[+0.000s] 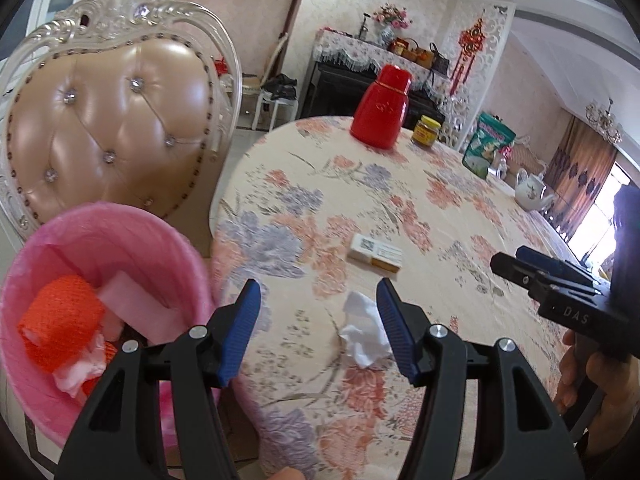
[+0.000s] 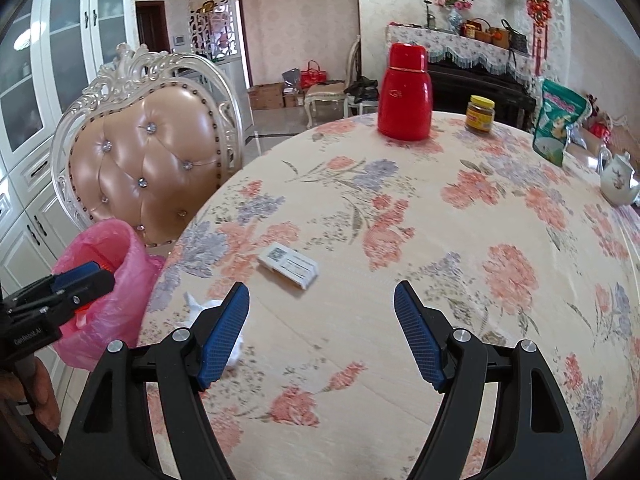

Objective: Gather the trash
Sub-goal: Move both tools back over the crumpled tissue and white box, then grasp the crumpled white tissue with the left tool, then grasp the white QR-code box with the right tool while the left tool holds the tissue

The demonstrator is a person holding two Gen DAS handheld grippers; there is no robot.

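A crumpled white tissue (image 1: 365,334) lies on the floral table near its left edge, just inside my left gripper's right finger. My left gripper (image 1: 318,298) is open and empty above the table edge. A small white and yellow box (image 1: 375,256) lies flat further in; it also shows in the right wrist view (image 2: 289,265). A pink-lined bin (image 1: 100,240) stands left of the table and holds orange netting and paper. My right gripper (image 2: 322,300) is open and empty over the table, with the tissue (image 2: 208,308) partly hidden behind its left finger.
A red thermos (image 2: 405,92), a yellow-lidded jar (image 2: 480,114), a green bag (image 2: 558,126) and a white teapot (image 2: 618,180) stand at the table's far side. A padded chair (image 2: 148,160) stands behind the bin (image 2: 108,288).
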